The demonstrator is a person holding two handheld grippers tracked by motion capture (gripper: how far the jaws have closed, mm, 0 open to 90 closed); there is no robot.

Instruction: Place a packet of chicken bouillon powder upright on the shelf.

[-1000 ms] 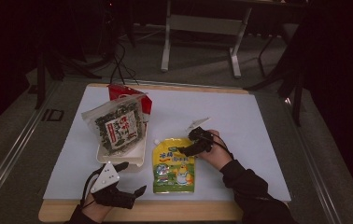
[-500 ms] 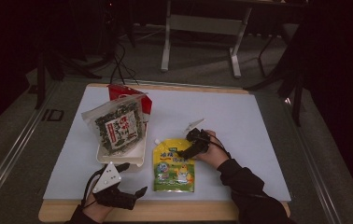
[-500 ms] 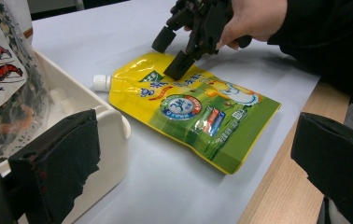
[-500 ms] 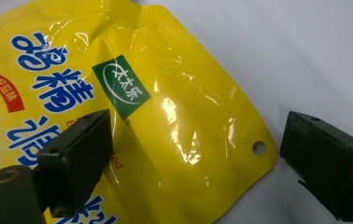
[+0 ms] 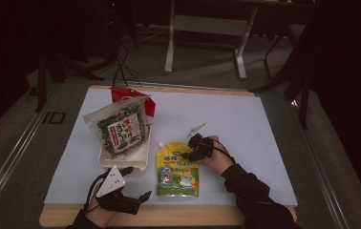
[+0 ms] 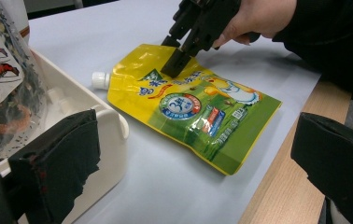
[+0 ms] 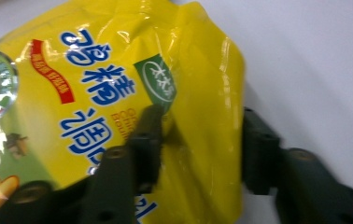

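Note:
A yellow-green spouted pouch [image 5: 177, 167] lies flat on the white mat, its white cap toward the tray. My right gripper [image 5: 188, 153] reaches in from the right to the pouch's top right corner. In the right gripper view its jaws [image 7: 202, 140] have just been closing: one sits on the pouch's [image 7: 95, 70] printed face, the other against its edge, and the foil buckles between them. My left gripper [image 5: 135, 183] rests near the table's front edge, open with nothing between its jaws [image 6: 193, 172]. The left gripper view has the pouch [image 6: 198, 112] with the right gripper [image 6: 179, 60] on it.
A white tray [image 5: 121, 160] stands left of the pouch, with a clear bag of dark snacks [image 5: 119, 126] leaning in it. A red packet [image 5: 131, 93] stands behind them. The wooden table edge [image 5: 169, 214] runs along the front; bare mat stretches to the right.
The right gripper's jaws have narrowed onto the pouch's top right corner. The left hand has stayed where it was.

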